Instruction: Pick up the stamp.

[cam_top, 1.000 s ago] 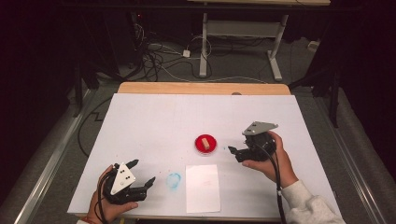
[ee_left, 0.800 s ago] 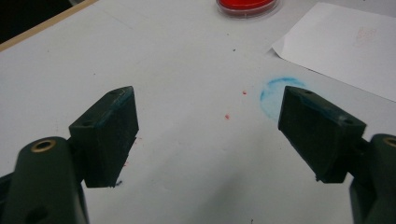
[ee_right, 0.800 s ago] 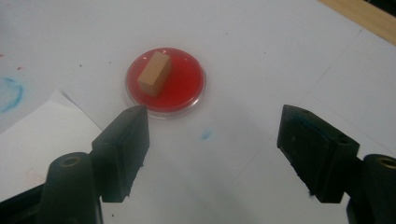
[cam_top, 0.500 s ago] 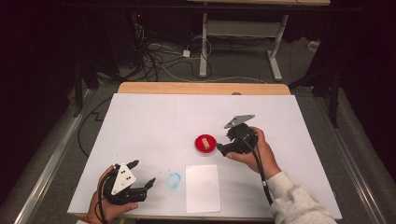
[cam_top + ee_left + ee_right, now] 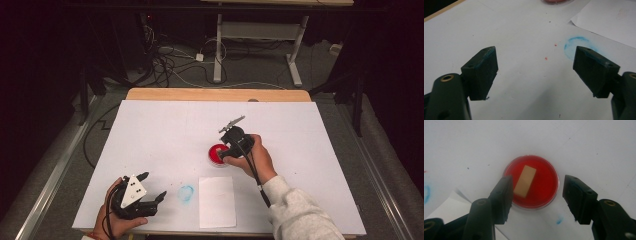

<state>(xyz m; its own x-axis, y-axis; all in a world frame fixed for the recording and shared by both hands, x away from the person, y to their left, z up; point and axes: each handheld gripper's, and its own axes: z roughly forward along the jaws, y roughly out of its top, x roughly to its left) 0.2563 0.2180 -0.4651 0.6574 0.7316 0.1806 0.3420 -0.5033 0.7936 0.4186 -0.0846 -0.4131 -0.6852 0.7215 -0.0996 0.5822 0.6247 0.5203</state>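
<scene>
1. The right gripper (image 5: pixel 537 197) has its fingers (image 5: pixel 502 197) about half apart and they've just been closing in; the red dish (image 5: pixel 531 181) sits between them but the pads aren't pressing on it, as far as the right gripper view shows.
2. One finger overlaps the dish's near-left rim, the other stands just beside its right edge, with a sliver of white tabletop (image 5: pixel 586 150) in the gap.
3. Inside the dish, a tan rectangular strip (image 5: pixel 525 181) lies tilted, closer to the left finger than the right.
4. From the high view, the right gripper (image 5: pixel 226 155) is down over the dish (image 5: pixel 216 152), near the middle of the tabletop.
5. A white sheet of paper (image 5: pixel 217 200) lies just on the near side of those fingers.
6. The left gripper (image 5: pixel 152 187) rests at the near-left corner, its fingers (image 5: pixel 482 72) spread wide with nothing between them.
7. Just ahead of its right finger there's a smeared blue ring (image 5: pixel 574 45) on the tabletop, with the paper's corner (image 5: pixel 609 20) beyond it.
</scene>
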